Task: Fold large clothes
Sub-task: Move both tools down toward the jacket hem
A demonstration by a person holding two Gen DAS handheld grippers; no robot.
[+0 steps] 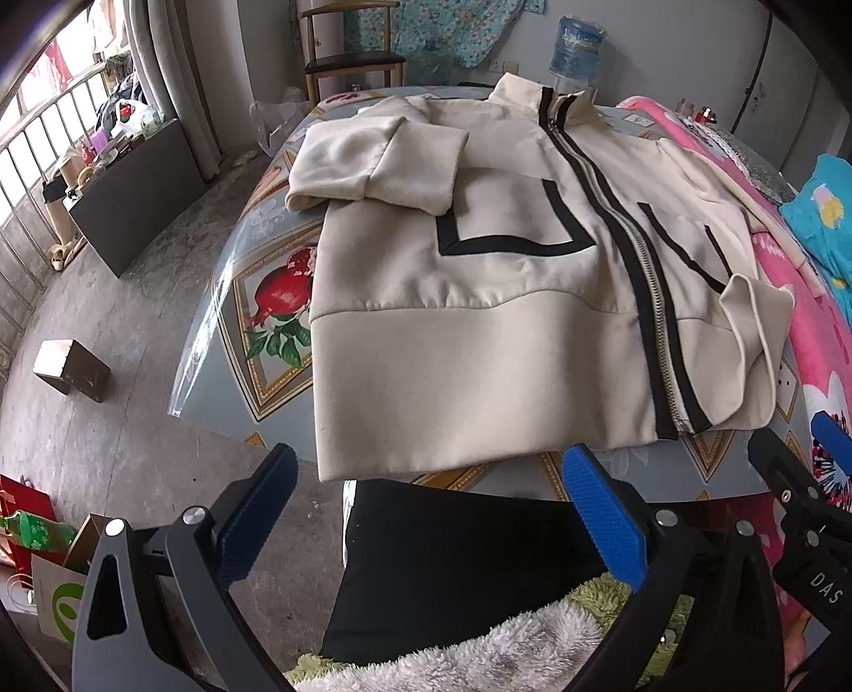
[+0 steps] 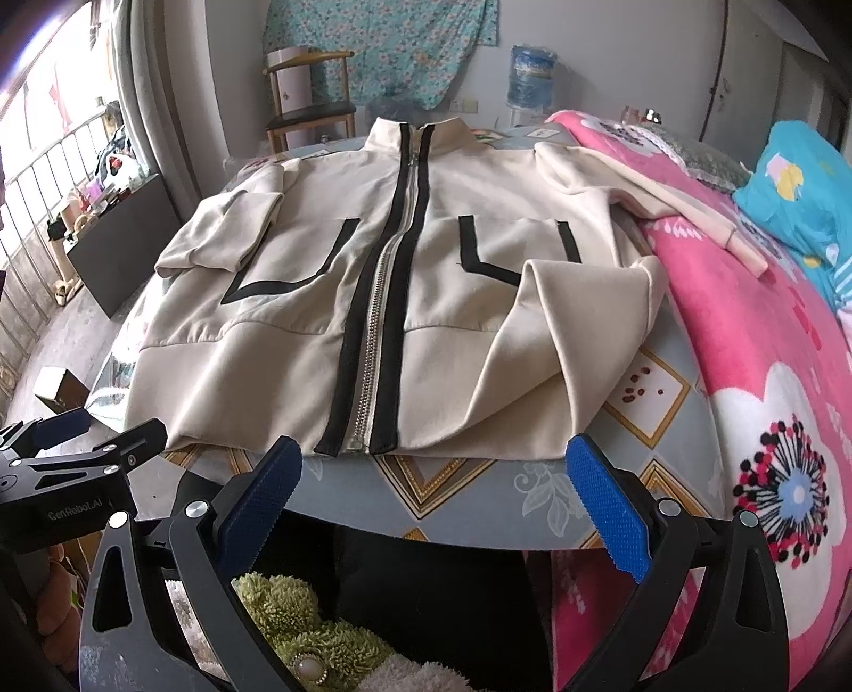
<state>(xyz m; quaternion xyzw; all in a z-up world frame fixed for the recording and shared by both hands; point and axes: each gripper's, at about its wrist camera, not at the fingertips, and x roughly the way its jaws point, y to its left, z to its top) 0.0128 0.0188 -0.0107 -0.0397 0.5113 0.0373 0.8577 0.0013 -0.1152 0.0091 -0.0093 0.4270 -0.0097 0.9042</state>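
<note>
jacket (image 2: 373,298) flat on table (image 2: 532,489), sleeves folded in, 12 o'clock | left gripper (image 1: 426,511), right gripper (image 2: 431,495) – wide apart, empty | next: pinch hem corners together, lift evenly – avoid skew

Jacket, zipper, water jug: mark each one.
jacket (image 2: 266,340), right wrist view, front panel beside the zipper.
zipper (image 2: 381,298), right wrist view, middle of the metal teeth.
water jug (image 1: 578,45), left wrist view, blue body.

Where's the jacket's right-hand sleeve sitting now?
In the right wrist view, that sleeve lies folded across the cream jacket body, right of the zipper, beside the pink blanket.
</note>
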